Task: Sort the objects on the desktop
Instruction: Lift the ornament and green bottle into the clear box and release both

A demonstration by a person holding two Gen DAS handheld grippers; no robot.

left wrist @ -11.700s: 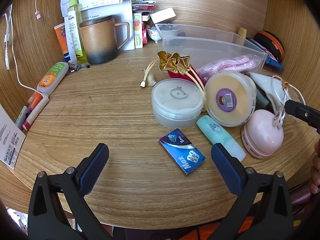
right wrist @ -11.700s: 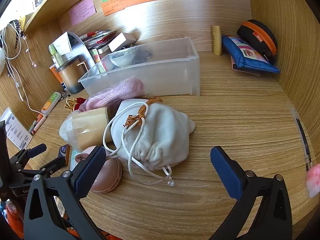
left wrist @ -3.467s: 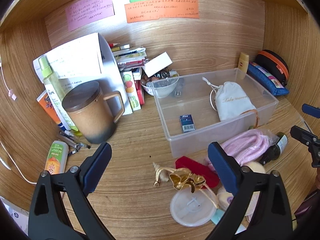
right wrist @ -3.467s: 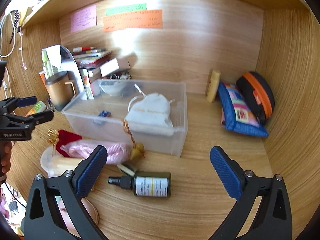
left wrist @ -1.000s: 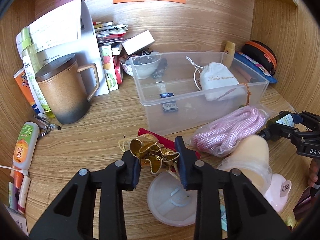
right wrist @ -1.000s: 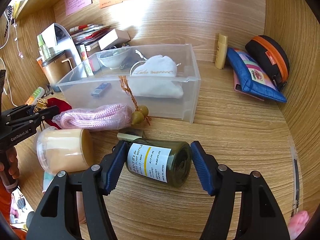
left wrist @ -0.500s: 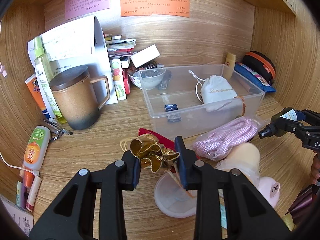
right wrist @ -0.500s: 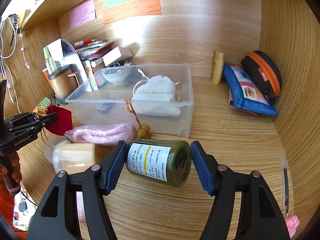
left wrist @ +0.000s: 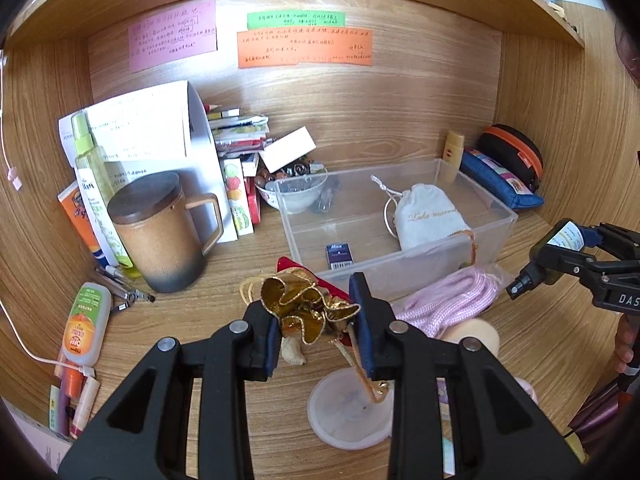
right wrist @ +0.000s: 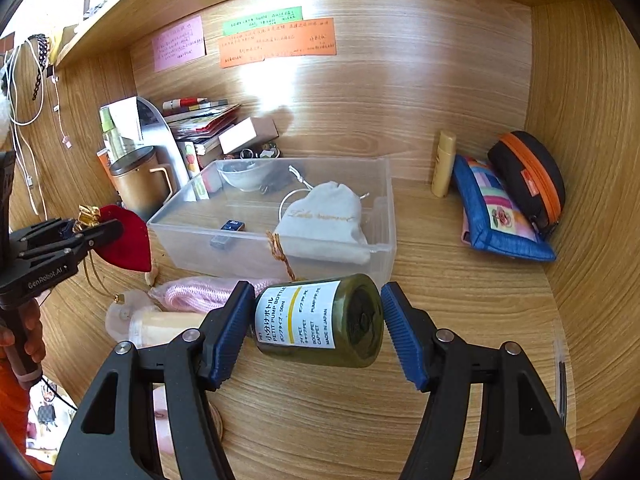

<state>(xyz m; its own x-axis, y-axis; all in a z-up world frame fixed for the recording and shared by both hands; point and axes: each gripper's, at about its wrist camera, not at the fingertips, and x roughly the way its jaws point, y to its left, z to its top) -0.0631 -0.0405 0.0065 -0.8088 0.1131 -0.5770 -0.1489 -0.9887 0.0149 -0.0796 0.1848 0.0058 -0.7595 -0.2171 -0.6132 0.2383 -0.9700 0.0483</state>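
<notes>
A wooden desk alcove, seen from two hand-held tools. The left tongs (left wrist: 314,326) are clenched on the gathered gold ruffle of a small red velvet drawstring pouch (left wrist: 308,312), lifted clear of the wood-grain worktop (left wrist: 192,320); its gold cords dangle toward a round translucent plastic lid (left wrist: 348,416) at 6 o'clock. The right tongs (right wrist: 316,320) are clamped on a dark green plastic pump bottle with a white label (right wrist: 320,320), held sideways above the worktop, nozzle pointing to 9 o'clock.

A clear rectangular plastic bin (right wrist: 376,248) sits at 12 o'clock from both tools. Inside lie a white drawstring bag with gold lettering (right wrist: 320,216) and a small dark blue card box (right wrist: 232,225). A pink knitted cord in a clear wrapper (left wrist: 448,302) lies just in front of the bin, between the two tools.

Risks, as a judgement: the pouch is held only by its loose ruffle, so it may slip out, and its hanging cords could snag the lid or the bin's front wall on the way over. The round bottle, gripped across its smooth sides, may roll or twist free if tilted. Both tools heading for the same bin could collide.
</notes>
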